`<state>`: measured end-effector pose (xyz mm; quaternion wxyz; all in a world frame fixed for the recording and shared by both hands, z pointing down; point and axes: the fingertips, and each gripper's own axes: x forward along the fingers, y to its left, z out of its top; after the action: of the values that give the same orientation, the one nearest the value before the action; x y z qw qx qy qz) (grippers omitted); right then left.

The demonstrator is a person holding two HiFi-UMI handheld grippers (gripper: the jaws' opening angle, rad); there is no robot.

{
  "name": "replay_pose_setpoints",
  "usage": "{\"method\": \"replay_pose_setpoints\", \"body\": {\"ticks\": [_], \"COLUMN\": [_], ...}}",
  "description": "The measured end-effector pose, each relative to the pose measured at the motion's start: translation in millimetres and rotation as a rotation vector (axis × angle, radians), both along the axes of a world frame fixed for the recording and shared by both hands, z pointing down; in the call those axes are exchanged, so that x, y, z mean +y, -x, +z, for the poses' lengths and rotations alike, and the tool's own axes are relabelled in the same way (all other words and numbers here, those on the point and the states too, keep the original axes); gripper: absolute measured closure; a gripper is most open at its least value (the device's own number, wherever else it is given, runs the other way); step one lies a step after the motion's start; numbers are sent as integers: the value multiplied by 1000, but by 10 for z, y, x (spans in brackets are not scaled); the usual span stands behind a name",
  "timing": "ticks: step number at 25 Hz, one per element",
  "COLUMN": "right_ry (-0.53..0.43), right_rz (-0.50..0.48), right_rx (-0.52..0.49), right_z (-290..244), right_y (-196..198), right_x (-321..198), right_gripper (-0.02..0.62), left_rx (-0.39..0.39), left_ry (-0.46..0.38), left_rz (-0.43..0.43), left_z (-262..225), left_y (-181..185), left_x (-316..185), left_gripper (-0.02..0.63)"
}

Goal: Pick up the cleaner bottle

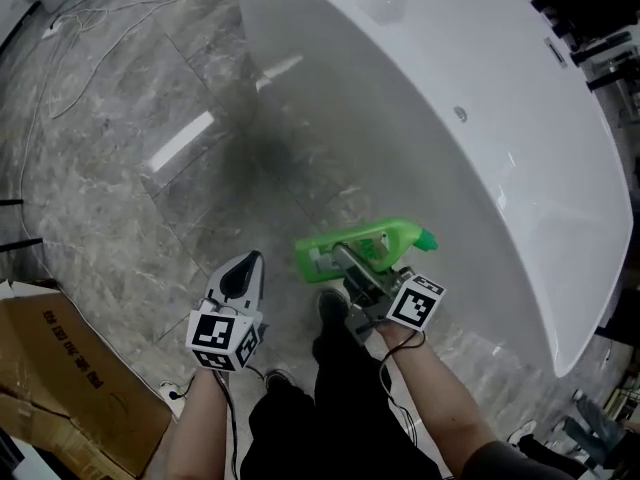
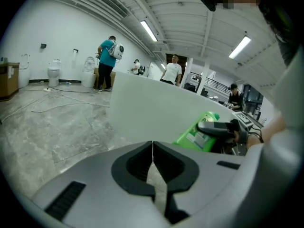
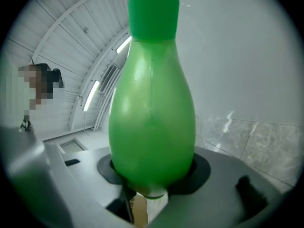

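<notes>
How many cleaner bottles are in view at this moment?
1. The green cleaner bottle is gripped by the right gripper, held sideways beside the white bathtub. None other shows; the bathtub may hide others behind it.

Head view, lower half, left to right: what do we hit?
box → left gripper → bottle → tub

Bright ceiling strip lights point(image 2: 148, 31); glare streaks on floor point(image 1: 100, 188) left of bathtub point(image 1: 450, 48); gripper views fisheye-distorted, corners dark.
</notes>
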<state>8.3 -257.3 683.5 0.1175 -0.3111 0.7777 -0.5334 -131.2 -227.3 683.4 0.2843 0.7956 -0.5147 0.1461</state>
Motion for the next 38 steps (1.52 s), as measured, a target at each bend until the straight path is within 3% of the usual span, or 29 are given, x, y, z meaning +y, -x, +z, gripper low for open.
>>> {"method": "replay_pose_setpoints", "body": {"ticks": [6, 14, 22, 26, 33, 38], "right_ry": [-7, -12, 29, 5, -64, -46], "right_rz": [42, 146, 234, 181, 153, 146], "right_rx": [-32, -130, -130, -52, -71, -55], "right_z": [-1258, -2735, -3471, -3719, -4166, -4234], "right_y": [131, 387, 197, 40, -250, -646], "right_x": [357, 1166, 2127, 2473, 2931, 3469], "right_gripper": [396, 396, 394, 394, 394, 396], "left_rx": [49, 91, 154, 168, 150, 143], "left_ry": [-13, -24, 41, 0, -82, -74], "left_rz": [-97, -30, -12, 28, 70, 4], "left_z": [-1288, -2710, -3272, -3617, -4074, -4121], "left_y": [200, 290, 289, 103, -368, -689], "left_x": [306, 1341, 2013, 2164, 2560, 3175], "left_gripper": [591, 591, 591, 591, 591, 591]}}
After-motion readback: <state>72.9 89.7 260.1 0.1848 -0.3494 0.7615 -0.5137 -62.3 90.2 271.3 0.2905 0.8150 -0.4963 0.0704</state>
